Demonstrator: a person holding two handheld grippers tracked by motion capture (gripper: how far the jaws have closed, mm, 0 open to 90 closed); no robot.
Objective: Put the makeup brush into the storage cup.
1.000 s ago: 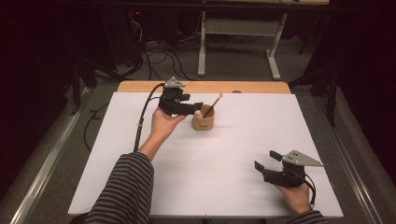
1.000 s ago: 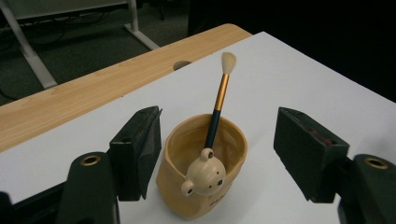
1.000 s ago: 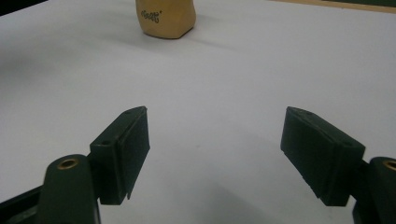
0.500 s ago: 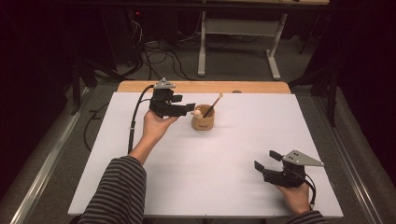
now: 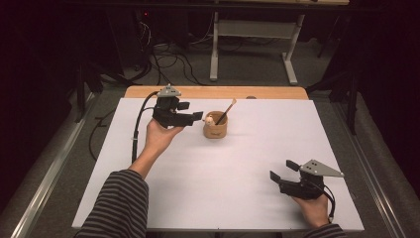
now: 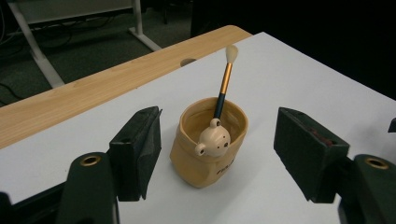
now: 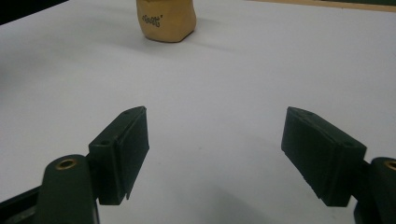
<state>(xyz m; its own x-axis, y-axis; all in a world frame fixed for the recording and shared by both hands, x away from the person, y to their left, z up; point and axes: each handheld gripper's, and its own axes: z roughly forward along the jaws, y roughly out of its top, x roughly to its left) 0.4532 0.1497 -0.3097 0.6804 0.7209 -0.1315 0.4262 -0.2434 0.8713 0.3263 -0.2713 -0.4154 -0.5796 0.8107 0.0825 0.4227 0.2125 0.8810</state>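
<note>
- So here's where we're at: our left gripper is held just off the table near the far edge, jaws spread wide with nothing between the pads.
- Right out in front of those jaws sits the little tan cup — close, but not touching either pad. In the left gripper view the cup lines up roughly in the gap, a bit nearer the left-hand jaw of that view, and still beyond the tips.
- The cup has a small bear head perched on its near rim (kinda cute, honestly), and it faces back toward the left gripper.
- A brush stands in the cup, leaning away from the left gripper, pale bristle tip up, with a gold band under the bristles and a dark handle going down inside.
- Our right gripper is well apart from all of that — it sits low by the near right part of the table, jaws also spread wide and holding nothing.
- From the right gripper view the cup is far ahead of the jaws and off toward the left-hand one, upright on the white surface, some small print on its side that we can't read.
- Past the left gripper, a strip of bare wood runs along the far edge of the table.
</note>
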